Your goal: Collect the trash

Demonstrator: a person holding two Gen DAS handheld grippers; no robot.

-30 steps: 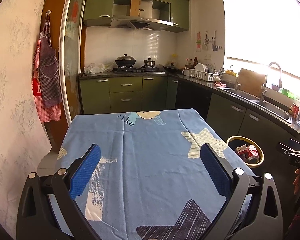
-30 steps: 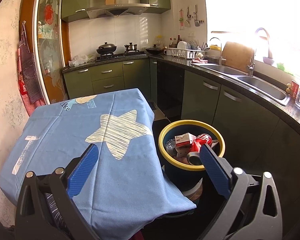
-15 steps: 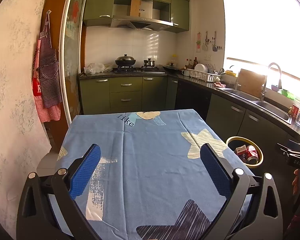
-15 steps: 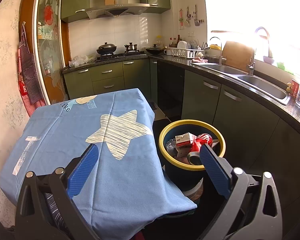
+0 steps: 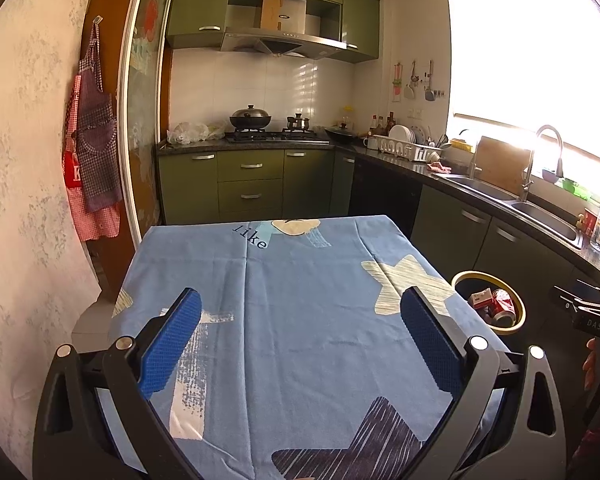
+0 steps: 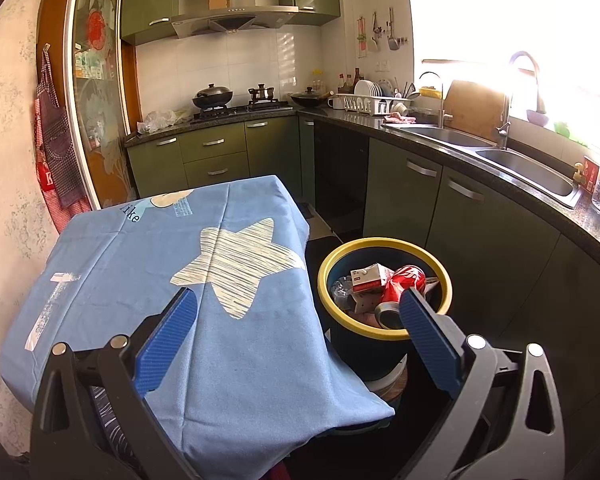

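Blue cloth [image 5: 300, 320] is spread over the desk. Both grippers, left [image 5: 300, 332] and right [image 6: 296, 328], are held with fingers apart, empty. A crushed red can [image 6: 400, 286] is seen in the yellow-rimmed bin [image 6: 384, 334].

You stand in a home kitchen: green cabinets [image 5: 256, 176], gas stove [image 5: 276, 134], sink [image 6: 524, 166], dish rack [image 6: 370, 103].

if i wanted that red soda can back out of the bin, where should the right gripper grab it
Probably across the red can's dented side wall, coming straight down through the bin's yellow rim. The can lies tilted on the other trash, its open end toward the camera and its upper end against a white and red carton, so only the top flank is free. The right gripper is already open.
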